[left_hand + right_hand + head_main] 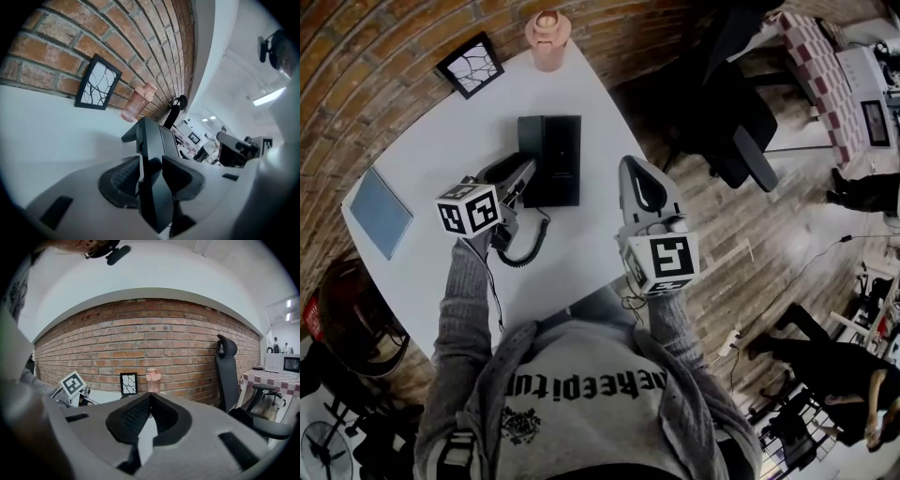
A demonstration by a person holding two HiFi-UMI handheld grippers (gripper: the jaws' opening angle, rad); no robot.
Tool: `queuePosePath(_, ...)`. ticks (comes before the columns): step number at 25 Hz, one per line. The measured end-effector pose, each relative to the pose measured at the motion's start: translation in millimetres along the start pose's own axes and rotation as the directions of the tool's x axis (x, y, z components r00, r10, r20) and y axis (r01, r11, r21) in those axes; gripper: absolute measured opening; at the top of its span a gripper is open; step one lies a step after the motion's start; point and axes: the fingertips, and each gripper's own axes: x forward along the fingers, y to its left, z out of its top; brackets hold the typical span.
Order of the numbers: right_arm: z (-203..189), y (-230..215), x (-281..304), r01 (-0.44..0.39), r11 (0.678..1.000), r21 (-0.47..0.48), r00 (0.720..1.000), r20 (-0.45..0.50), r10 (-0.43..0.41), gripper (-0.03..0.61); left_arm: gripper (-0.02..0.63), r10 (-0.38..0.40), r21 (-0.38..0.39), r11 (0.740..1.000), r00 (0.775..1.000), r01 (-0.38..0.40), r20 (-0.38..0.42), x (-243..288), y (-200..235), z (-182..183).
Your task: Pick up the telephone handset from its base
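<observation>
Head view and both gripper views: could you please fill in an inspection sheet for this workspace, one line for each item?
Surface: white table, set against a brick wall.
Job's things: black telephone base; the handset lies on it, not lifted.
Clutter: pink bottle, framed picture, blue-grey pad, all apart from the telephone.
Grippers: left gripper open, fingers on either side of the handset; right gripper shut, empty, to the right of the telephone.
Cables: coiled cord runs from the telephone toward the person.
Surroundings: black office chair, wooden floor.
</observation>
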Motion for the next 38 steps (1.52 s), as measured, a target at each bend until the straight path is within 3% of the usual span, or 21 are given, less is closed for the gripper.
queuePosePath(8,-4.5,-2.4,10.4,-0.015,1.000,0.008,1.000,-0.024,0.015,0.003,0.132,-0.086,-0.047,0.995,0.996,0.085,-0.021,8.8,-5.0,-4.3)
queuePosePath(12,0.9,-3.8,12.7,-0.019,1.000,0.000,1.000,-0.005,0.019,0.003,0.138,-0.079,-0.056,0.995,0.997,0.078,-0.023,9.1,-4.0,-5.0)
queuePosePath(20,8.0,0.4,14.8,-0.037,0.999,-0.012,0.999,0.013,0.038,0.003,0.113,0.011,-0.033,0.999,0.998,-0.013,-0.054,1.5,-8.0,-1.8)
queuePosePath(27,14.1,4.9,16.7,-0.049,0.999,-0.012,0.999,0.023,0.050,0.003,0.073,-0.005,-0.135,0.991,1.000,0.002,-0.019,-10.5,-9.8,8.3)
queuePosePath(33,21.2,11.1,10.9,-0.048,0.999,-0.015,0.998,0.035,0.048,0.003,0.071,-0.017,-0.135,0.991,1.000,0.017,0.004,-24.3,-18.1,15.2)
queuePosePath(38,28.8,19.0,-0.8,-0.039,0.999,-0.030,0.997,0.065,0.041,0.003,0.071,-0.007,-0.089,0.996,0.998,0.012,0.057,-45.4,-32.0,26.0)
